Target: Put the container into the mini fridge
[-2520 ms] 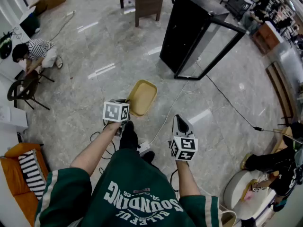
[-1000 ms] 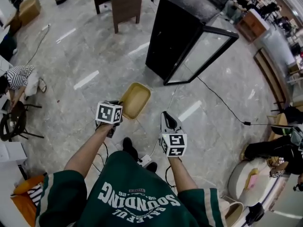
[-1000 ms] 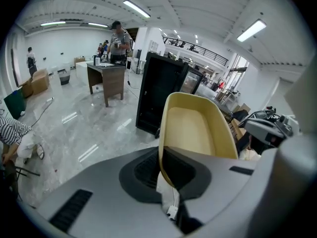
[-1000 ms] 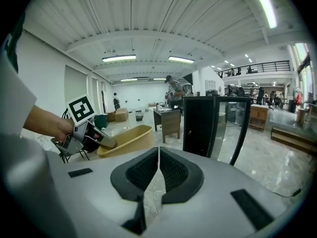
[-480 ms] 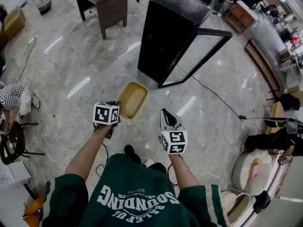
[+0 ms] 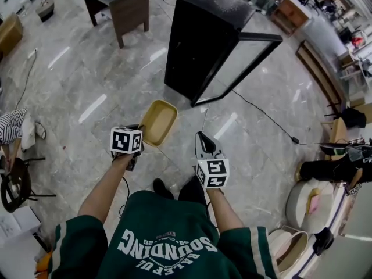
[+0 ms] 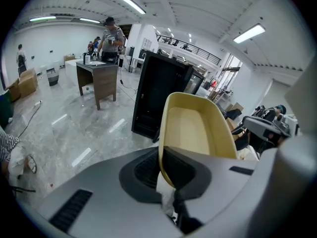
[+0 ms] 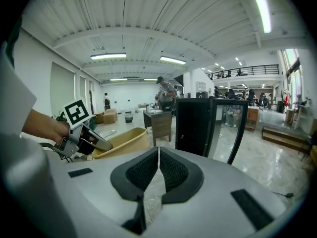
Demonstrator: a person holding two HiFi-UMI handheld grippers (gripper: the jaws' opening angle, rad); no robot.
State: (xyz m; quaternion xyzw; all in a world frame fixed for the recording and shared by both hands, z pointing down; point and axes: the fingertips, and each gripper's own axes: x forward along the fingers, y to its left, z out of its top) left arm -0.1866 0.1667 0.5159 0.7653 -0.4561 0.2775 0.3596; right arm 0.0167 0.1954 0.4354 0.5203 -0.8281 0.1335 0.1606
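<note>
A shallow yellow container (image 6: 156,121) hangs above the floor, and my left gripper (image 6: 141,135) is shut on its near rim. In the left gripper view the container (image 7: 198,128) rises from the jaws (image 7: 166,170), tilted on edge. The black mini fridge (image 6: 200,34) stands ahead on the floor with its glass door (image 6: 244,63) swung open to the right. My right gripper (image 6: 201,137) is beside the container, shut with nothing in it. The right gripper view shows its jaws (image 8: 157,155) together, the fridge (image 8: 193,125) ahead and the container (image 8: 121,140) at the left.
A wooden desk (image 6: 119,4) stands left of the fridge, with a person (image 7: 111,38) at it. A cable (image 6: 261,115) runs over the marble floor from the fridge to the right. A seated person (image 6: 11,127) and a chair (image 6: 14,185) are at the left, a white seat (image 6: 305,208) at the right.
Both grippers have been carried forward and the fridge with its open door is nearer. The left gripper still holds the container; the right stays shut.
</note>
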